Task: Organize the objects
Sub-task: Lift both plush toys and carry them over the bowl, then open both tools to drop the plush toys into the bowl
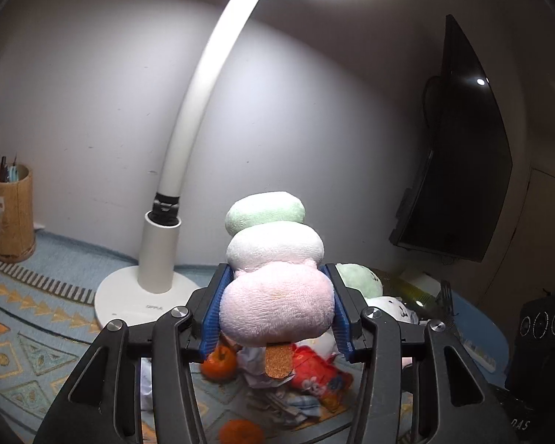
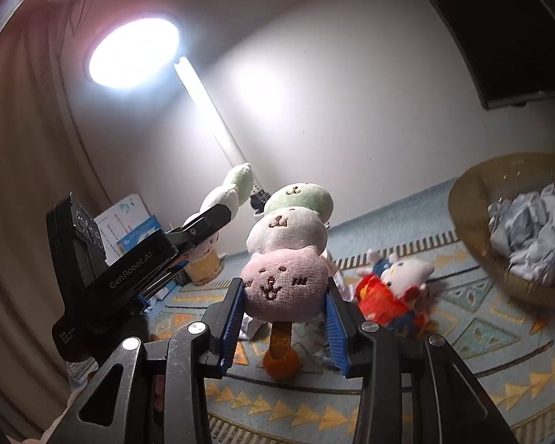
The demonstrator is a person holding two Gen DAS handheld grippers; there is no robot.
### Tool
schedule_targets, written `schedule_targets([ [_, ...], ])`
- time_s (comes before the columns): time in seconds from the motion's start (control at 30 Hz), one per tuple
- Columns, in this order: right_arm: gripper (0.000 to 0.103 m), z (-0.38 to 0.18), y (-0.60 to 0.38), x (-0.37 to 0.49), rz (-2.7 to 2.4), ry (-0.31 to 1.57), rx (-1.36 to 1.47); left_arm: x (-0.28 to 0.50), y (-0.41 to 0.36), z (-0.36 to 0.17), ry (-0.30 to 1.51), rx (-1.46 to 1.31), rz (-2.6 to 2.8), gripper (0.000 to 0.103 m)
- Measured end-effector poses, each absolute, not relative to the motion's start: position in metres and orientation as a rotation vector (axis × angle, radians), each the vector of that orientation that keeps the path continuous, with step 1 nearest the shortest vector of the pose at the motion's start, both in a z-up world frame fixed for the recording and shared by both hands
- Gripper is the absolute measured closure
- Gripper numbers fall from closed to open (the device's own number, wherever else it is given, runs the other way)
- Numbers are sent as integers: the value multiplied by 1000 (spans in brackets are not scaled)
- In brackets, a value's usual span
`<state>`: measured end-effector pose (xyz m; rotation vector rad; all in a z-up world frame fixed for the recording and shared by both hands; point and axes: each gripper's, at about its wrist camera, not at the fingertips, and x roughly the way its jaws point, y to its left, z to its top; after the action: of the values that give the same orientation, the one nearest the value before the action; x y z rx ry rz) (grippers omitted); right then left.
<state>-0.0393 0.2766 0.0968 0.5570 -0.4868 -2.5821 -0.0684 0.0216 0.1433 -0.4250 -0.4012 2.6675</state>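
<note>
1. The left gripper [image 1: 277, 307] is holding a plush toy [image 1: 273, 277] by its pink bottom ball, with the blue pads pressing in on both sides.
2. This toy is showing three soft balls stacked on a stick: pink lowest, white in the middle, pale green on top. A brown stick end [image 1: 278, 360] is poking out under the pink ball, and the plain back of the toy is facing the camera.
3. The right gripper [image 2: 283, 296] is clamping a second plush toy [image 2: 290, 255] of the same kind, again by the pink ball, with its jaws narrowed onto it.
4. This second one is facing the camera, showing small stitched faces on the pink, white and green balls. Its brown stick [image 2: 281, 340] is hanging down between the pads.
5. Both toys are being held up above the patterned cloth [image 2: 481, 336], and the left gripper with its toy is sitting to the left of the right gripper.
6. A woven basket [image 2: 473, 251] is sitting to the right of the right gripper, holding crumpled paper [image 2: 529, 236].
7. A pen cup [image 1: 13, 214] is standing far left of the left gripper, holding pens.
8. Below and beyond the grippers, a white cat doll in red [image 2: 392, 288], an orange [image 2: 281, 366] and a lamp [image 1: 159, 259] are resting on the cloth.
</note>
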Motion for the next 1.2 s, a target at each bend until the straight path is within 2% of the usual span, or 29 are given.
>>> schedule_targets([
  [0.2, 63, 140, 370, -42, -2739, -478, 468, -92, 120, 175, -334, -442, 2608, 57],
  [0.4, 63, 158, 454, -46, -2880, -512, 459, -109, 195, 165, -291, -498, 2535, 57],
  [0.6, 63, 154, 482, -57, -2923, -461, 505, -120, 239, 151, -206, -549, 2527, 57],
  [0.67, 61, 149, 488, -63, -2924, -453, 527, -122, 247, 147, -193, -536, 2498, 57],
  [0.73, 53, 143, 491, -69, -2928, -446, 553, -124, 256, 142, -159, -543, 2507, 57],
  [0.77, 31, 139, 494, -72, -2924, -454, 571, -124, 259, 140, -142, -544, 2516, 54],
  [0.8, 0, 132, 494, -76, -2912, -477, 601, -124, 261, 137, -142, -543, 2510, 45],
  [0.83, 0, 127, 498, -81, -2880, -521, 654, -125, 263, 132, -148, -564, 2474, 27],
  [0.87, 0, 122, 502, -86, -2849, -573, 726, -128, 268, 130, -123, -614, 2448, 3],
  [0.97, 0, 120, 508, -84, -2863, -639, 750, -117, 271, 129, -46, -591, 2529, 0],
  [1.2, 0, 140, 488, -76, -2868, -617, 732, -100, 240, 163, -73, -528, 2577, 0],
])
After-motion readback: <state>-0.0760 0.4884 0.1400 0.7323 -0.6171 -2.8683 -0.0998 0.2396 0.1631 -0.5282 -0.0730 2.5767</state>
